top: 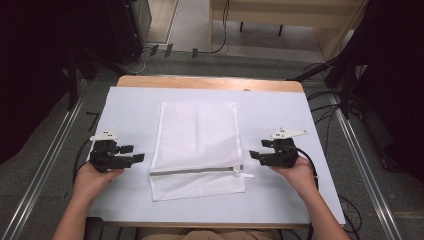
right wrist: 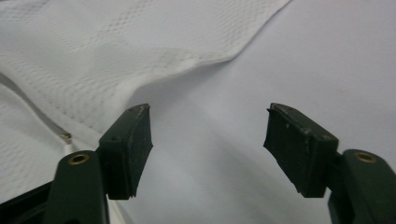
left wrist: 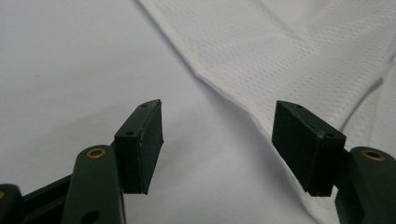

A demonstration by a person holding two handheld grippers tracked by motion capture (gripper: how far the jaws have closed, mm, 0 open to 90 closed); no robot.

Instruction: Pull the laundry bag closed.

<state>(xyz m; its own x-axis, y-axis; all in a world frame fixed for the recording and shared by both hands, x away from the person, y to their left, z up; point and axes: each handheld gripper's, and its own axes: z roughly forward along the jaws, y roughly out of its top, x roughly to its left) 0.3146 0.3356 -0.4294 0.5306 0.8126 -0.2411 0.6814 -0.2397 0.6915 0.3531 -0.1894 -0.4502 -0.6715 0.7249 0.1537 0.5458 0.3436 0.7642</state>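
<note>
**Two spread grippers flank a flat mesh bag**

One white mesh bag (top: 196, 150) lies flat on the pale sheet (top: 280, 115) that covers the table, directly between the two sets of fingers. A grey zipper (top: 195, 170) crosses it near its near end, level with both grippers, and a small white pull tab (top: 246, 175) sticks out past the bag's edge on the side of the right gripper's fingers.

The left gripper (top: 134, 153) sits just beside the bag's left edge, apart from it, held in the person's left hand (top: 95, 177). Its jaws point toward the bag and stand wide apart with nothing between them. In the left gripper view, the bag's hemmed edge (left wrist: 224, 91) runs diagonally just beyond the fingertips (left wrist: 140, 144), passing behind the right-hand finger, while bare sheet lies in the gap.

The right gripper (top: 256, 150) sits just beside the bag's right edge, close to the pull tab, held in the right hand (top: 295, 172). Its jaws also point inward and are spread, gripping nothing. In the right gripper view, the mesh (right wrist: 116, 51) lies ahead of and behind the left-hand finger (right wrist: 128, 149), where a metal zipper end (right wrist: 66, 136) shows just beside that finger; bare sheet lies between the pads.

Whether either gripper touches the sheet cannot be told. A wooden table edge (top: 210, 82) shows beyond the sheet, far from both.
</note>
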